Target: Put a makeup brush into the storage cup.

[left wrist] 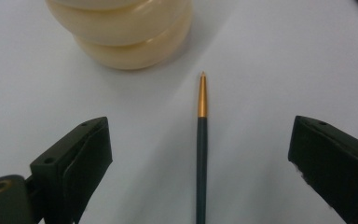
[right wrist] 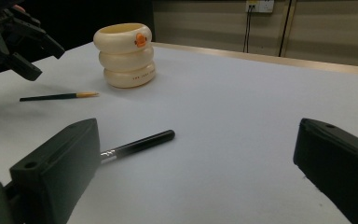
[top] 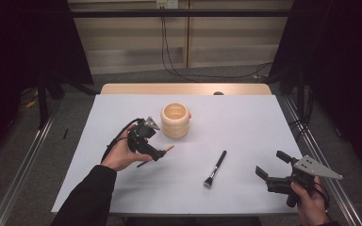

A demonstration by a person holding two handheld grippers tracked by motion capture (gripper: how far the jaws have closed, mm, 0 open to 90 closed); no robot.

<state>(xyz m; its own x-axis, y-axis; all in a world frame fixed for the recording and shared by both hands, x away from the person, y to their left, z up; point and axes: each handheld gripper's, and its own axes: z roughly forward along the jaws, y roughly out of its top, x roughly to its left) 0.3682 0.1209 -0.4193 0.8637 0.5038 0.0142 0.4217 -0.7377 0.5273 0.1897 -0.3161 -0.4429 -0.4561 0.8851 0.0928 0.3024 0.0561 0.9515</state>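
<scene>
Left hand-held gripper [left wrist: 200, 158] wide open, holding nothing, hovering over the pencil [left wrist: 201, 154], which lies flat on the tabletop [top: 245, 122] between the jaws. Its long axis runs straight ahead, gold tip toward the cream ringed cup [left wrist: 126, 37]. Thin dark shaft. Right hand-held gripper [top: 271, 165] open, empty, well apart.

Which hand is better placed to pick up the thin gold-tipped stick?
Left. The left gripper hovers open over the gold-tipped stick, which lies between its jaws; the right gripper waits far off.

White-topped table [top: 245, 117] with wooden far edge, grey carpet floor [top: 122, 77], beige wall panels [top: 217, 42], trailing black cables [top: 169, 56], dark side curtains [top: 23, 42].
</scene>
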